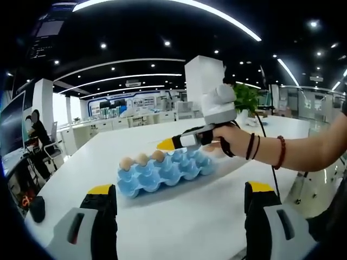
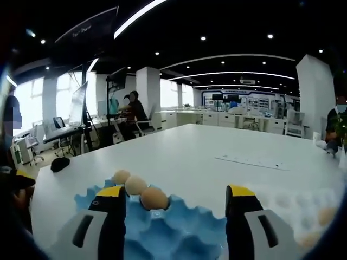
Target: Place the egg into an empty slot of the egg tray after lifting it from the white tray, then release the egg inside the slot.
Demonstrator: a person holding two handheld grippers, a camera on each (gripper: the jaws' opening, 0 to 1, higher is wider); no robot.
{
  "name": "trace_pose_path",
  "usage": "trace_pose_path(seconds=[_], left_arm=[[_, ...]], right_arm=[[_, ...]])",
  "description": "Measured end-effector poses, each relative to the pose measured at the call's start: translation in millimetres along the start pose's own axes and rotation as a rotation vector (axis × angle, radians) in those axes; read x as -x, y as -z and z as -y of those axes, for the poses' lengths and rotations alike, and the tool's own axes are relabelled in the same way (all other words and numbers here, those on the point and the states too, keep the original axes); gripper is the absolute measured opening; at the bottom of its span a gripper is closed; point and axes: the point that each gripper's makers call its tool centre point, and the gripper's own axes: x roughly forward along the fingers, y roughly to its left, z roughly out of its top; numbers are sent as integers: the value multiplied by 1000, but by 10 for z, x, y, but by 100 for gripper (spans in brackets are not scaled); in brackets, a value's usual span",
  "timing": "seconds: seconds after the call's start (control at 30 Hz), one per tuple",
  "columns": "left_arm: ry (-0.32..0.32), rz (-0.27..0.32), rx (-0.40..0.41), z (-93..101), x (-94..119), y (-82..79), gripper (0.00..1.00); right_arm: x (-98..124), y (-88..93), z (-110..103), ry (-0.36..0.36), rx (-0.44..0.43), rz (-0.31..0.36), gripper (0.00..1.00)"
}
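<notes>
While the left gripper (image 1: pixel 179 208) waits spread and empty, left gripper view: blue egg tray (image 1: pixel 165 172) mid-table (image 1: pixel 206 227), three eggs (image 1: pixel 142 159) along its far row. Right gripper view: right gripper (image 2: pixel 176 216) agape above tray; white tray (image 2: pixel 303 216) near the right edge. Risk: knocking seated eggs.

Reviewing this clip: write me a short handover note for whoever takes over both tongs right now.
Left tongs: open, empty, held back from the blue moulded egg tray.
Right tongs: open, empty, hovering over the blue tray's near slots; in the left gripper view they show above the tray's far side.
Three brown eggs sit in a row of slots along one edge of the blue tray; the other slots look empty.
White tray lies to the right of the blue one, with at least two eggs on it, blurred.
Left: pick an egg from the white tray, set it in an empty slot, release.
</notes>
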Motion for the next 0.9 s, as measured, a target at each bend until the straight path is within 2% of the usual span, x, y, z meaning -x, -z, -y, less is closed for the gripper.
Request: trace_pose_path(seconds=[0.2,0.27,0.53,0.9], left_arm=[[3,3,4,11,-25,2,100],[3,0,3,14,-46,10,100],[3,2,8,46,-104,-9,100],[4,-8,1,99,-140,-21,100]], right_arm=[[98,9,106,13,-15,-4,78],[103,2,199,23,-16,1,78],[251,44,442,77,28,-11,77],[464,-24,832,151,-23,16,77]])
